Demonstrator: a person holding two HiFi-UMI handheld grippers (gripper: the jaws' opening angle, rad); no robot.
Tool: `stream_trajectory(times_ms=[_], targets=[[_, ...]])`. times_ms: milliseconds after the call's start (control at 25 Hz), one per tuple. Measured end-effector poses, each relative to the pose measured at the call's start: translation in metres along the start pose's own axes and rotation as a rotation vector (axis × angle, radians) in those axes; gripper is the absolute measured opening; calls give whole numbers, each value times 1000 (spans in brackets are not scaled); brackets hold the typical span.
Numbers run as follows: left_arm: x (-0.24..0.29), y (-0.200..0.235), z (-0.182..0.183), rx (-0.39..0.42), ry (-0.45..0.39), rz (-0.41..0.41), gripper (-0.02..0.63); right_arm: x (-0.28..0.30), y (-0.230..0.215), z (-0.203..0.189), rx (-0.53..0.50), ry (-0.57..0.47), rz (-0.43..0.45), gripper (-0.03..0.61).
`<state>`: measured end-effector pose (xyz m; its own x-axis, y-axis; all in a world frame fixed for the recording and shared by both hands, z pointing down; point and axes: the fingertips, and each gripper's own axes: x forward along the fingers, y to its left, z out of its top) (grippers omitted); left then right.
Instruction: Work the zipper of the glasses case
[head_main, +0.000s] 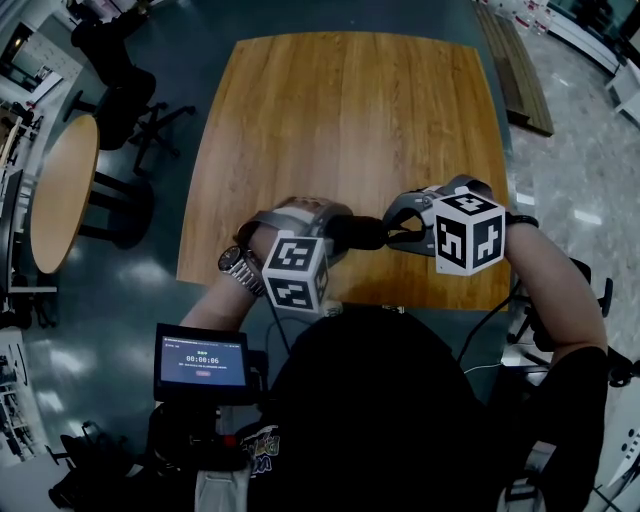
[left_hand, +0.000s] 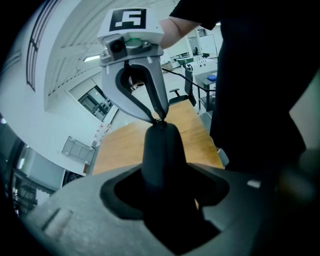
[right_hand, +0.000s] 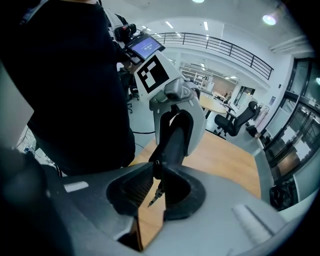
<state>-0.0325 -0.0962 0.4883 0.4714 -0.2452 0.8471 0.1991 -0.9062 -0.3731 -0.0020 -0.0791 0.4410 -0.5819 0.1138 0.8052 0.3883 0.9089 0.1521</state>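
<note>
Plainly black, oblong glasses case (left_hand: 161, 150)

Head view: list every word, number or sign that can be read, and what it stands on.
"00:00:06": timer on the screen, only just legible.
Smaller lines on that screen: too small to read.
Left marker cube and right marker cube: black-and-white square patterns, no letters.
Shirt print: too blurred to read.
</note>
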Motion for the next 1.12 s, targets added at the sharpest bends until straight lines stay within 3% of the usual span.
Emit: stream_trajectory(times_ms=[520, 600, 720, 880, 960, 1120], targets=[[-5, 10, 3, -52, -87, 86, 261, -23, -8, 13, -6, -81, -54, 12], [-4, 7, 4, -106, -130, 71, 261, -25, -7, 17, -48, -78, -92, 11], [-8, -3, 19, -303, -319, -33, 261, -37, -4, 26, -164, -50, -182, 11], [-37, -10, 45, -630, -740, -290, 258, -55, -5, 44, -260, -40, -274, 8], [-55, -6, 53, -743, -913, -379, 256, -65, -9, 52, -268, -59, -315, 6], [-71, 5, 63, -843, -1041, -421, 256, -77, -15, 51, -254, -75, -366, 6]])
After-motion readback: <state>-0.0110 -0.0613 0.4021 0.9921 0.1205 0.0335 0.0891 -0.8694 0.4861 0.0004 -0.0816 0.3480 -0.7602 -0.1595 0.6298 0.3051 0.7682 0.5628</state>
